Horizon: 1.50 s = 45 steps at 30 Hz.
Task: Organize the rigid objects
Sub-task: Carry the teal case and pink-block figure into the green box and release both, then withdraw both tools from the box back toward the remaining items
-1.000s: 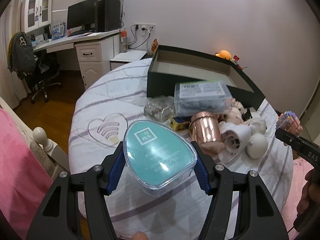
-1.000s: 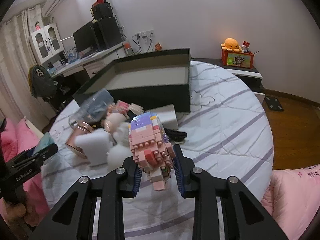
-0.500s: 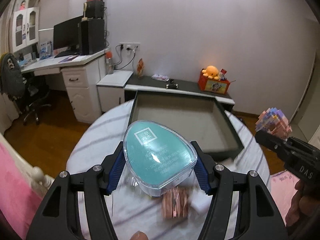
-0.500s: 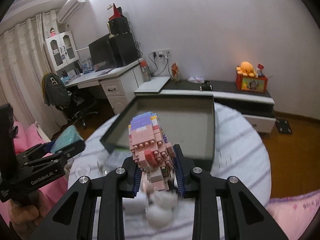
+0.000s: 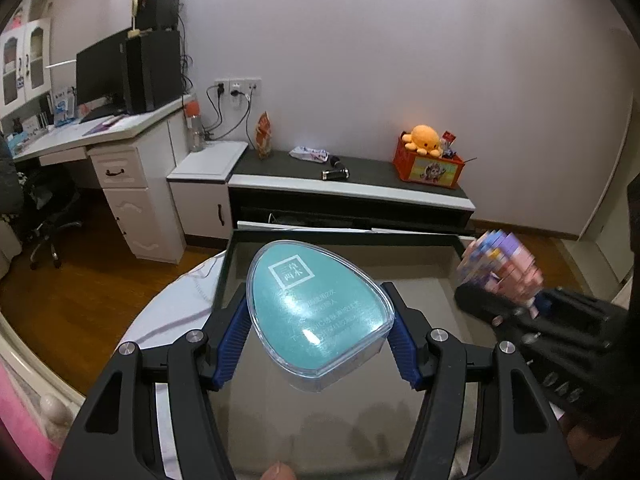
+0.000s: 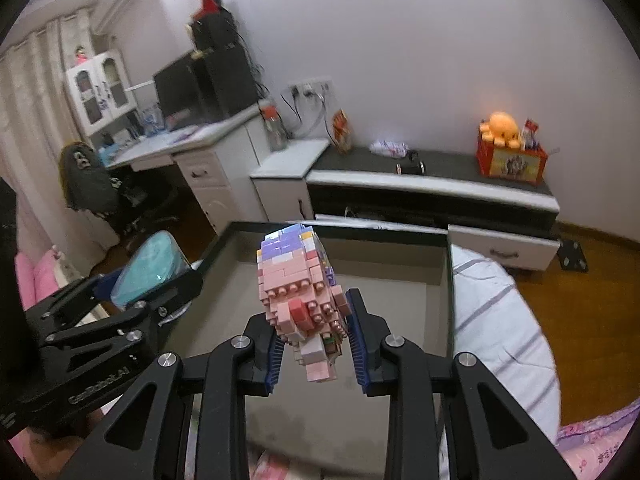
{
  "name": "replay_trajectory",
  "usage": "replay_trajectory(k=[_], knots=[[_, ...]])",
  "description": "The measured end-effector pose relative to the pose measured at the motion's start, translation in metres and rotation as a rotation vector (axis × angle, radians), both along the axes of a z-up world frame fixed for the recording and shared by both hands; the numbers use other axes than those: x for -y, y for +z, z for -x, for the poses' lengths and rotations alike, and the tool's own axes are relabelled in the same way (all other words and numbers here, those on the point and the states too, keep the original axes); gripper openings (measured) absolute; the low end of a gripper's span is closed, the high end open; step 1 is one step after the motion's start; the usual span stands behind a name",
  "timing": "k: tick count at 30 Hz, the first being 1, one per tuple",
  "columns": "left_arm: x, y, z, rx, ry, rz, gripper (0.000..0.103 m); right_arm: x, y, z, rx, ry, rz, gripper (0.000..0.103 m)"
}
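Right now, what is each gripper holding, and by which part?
The left gripper clamps the teal egg-shaped case by its two long sides. The right gripper pinches the pink brick figure by its lower body, head above the jaws.

A plain pale wall (image 5: 400, 60) rises over a wooden floor (image 5: 80, 292). A white corner desk (image 5: 100, 136) carries a dark monitor (image 5: 100, 80); beside it a low dark-topped cabinet (image 5: 352, 184) holds what seems an orange plush (image 5: 426, 141).

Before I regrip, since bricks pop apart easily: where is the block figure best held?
Grip the block figure across its wide pink head, from below and behind as the right claw does now; the flat sides suit the pads, the narrow body hanging below would snap.
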<state>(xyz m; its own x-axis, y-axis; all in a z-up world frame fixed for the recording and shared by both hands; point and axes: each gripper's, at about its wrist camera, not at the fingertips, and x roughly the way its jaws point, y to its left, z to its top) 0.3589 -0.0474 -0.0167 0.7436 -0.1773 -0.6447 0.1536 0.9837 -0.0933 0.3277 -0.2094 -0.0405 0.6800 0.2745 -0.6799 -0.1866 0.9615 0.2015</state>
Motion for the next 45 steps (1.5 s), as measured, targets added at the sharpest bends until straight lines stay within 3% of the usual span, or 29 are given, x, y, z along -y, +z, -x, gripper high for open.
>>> replay_trajectory(k=[8,15,19,21,23,24,27,29,37,45], knots=[[0.011,-0.037,-0.055,-0.096,0.002,-0.023,0.064,0.004,-0.051,-0.055,-0.141,-0.027,0.036,0.029],[0.017,-0.054,-0.073,-0.186,-0.009,-0.034,0.065,0.005,-0.066,-0.067,-0.221,-0.017,0.056,0.029],[0.020,-0.049,-0.074,-0.178,0.015,-0.090,0.090,0.006,-0.067,-0.072,-0.249,-0.020,0.075,0.031],[0.015,-0.042,-0.070,-0.165,0.015,-0.074,0.101,0.006,-0.065,-0.071,-0.244,-0.028,0.084,0.045],[0.011,-0.034,-0.062,-0.140,0.017,-0.058,0.103,0.009,-0.060,-0.068,-0.228,-0.031,0.073,0.085],[0.009,-0.029,-0.057,-0.125,0.022,-0.060,0.103,0.010,-0.058,-0.066,-0.225,-0.033,0.073,0.090],[0.003,-0.013,-0.036,-0.088,0.032,-0.055,0.103,0.013,-0.048,-0.055,-0.199,-0.039,0.061,0.091],[-0.001,-0.004,-0.021,-0.065,0.037,-0.051,0.103,0.016,-0.037,-0.041,-0.159,-0.053,0.035,0.103],[-0.025,0.037,0.074,0.077,0.116,-0.052,0.103,0.021,0.004,0.032,-0.026,-0.092,-0.014,0.103],[-0.039,0.044,0.160,0.117,0.169,-0.046,0.103,0.029,0.036,0.125,0.083,-0.123,-0.062,0.103]])
